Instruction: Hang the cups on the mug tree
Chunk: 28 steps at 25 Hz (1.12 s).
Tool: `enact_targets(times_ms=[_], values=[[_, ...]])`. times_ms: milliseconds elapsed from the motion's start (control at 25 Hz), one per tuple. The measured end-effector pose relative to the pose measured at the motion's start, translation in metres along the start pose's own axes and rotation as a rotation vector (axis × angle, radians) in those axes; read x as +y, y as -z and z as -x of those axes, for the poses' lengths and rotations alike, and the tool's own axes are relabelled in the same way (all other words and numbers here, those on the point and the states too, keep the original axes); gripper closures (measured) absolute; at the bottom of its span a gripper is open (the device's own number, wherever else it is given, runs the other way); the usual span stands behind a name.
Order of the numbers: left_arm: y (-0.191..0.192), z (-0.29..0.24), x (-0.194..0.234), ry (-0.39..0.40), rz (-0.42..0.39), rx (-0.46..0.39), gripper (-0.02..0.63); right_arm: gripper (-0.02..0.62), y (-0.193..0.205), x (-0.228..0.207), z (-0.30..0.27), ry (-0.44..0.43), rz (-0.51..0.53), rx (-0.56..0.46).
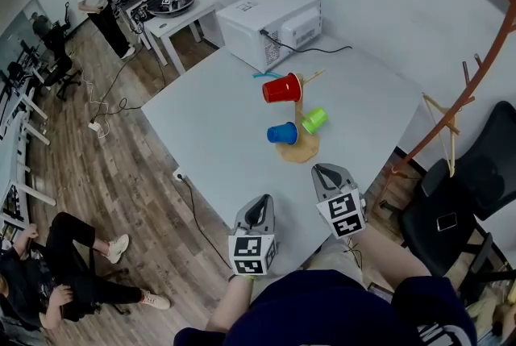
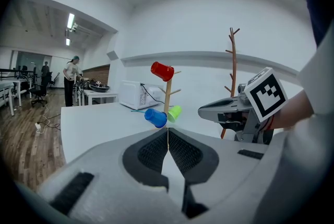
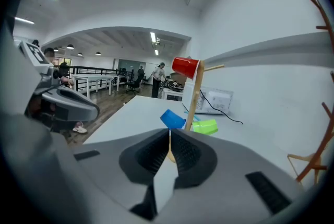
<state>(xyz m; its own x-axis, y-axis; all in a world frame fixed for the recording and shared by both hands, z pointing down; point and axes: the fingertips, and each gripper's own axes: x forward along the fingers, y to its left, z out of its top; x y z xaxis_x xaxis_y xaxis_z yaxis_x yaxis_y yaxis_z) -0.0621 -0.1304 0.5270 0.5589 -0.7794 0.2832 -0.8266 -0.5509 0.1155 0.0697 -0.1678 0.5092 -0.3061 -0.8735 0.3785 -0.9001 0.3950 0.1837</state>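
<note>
Jaws on the left gripper [image 1: 259, 207] are pressed together with nothing between them; those on the right gripper [image 1: 329, 173] likewise; both are held over the near edge of the white table [image 1: 210, 118], well apart from the mug tree [image 1: 302, 149]; the tree stands on the table near the microwave [image 1: 270, 23]; the red cup [image 1: 281, 88] hangs on a top peg; the blue cup [image 1: 283, 133] and green cup [image 1: 314, 120] hang lower, on opposite sides of the stem.

Navy top [image 1: 322, 308]; grey left hand-held gripper [image 1: 260, 202] and right hand-held gripper [image 1: 324, 169] bear black-and-white marker cubes [image 1: 247, 253].
</note>
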Motion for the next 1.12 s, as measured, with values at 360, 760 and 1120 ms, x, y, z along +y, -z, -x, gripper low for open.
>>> enact_targets(times_ms=[360, 760, 1120], values=[[0.000, 0.004, -0.004, 0.038, -0.012, 0.005, 0.586, 0.561, 0.006, 0.020, 0.021, 0.011, -0.088, -0.019], [0.005, 0.011, -0.011, 0.073, -0.028, 0.015, 0.586, 0.563, 0.018, 0.040, 0.035, 0.012, -0.169, -0.032], [0.008, 0.017, -0.014, 0.085, -0.032, 0.021, 0.586, 0.565, 0.023, 0.051, 0.047, 0.004, -0.244, -0.037]])
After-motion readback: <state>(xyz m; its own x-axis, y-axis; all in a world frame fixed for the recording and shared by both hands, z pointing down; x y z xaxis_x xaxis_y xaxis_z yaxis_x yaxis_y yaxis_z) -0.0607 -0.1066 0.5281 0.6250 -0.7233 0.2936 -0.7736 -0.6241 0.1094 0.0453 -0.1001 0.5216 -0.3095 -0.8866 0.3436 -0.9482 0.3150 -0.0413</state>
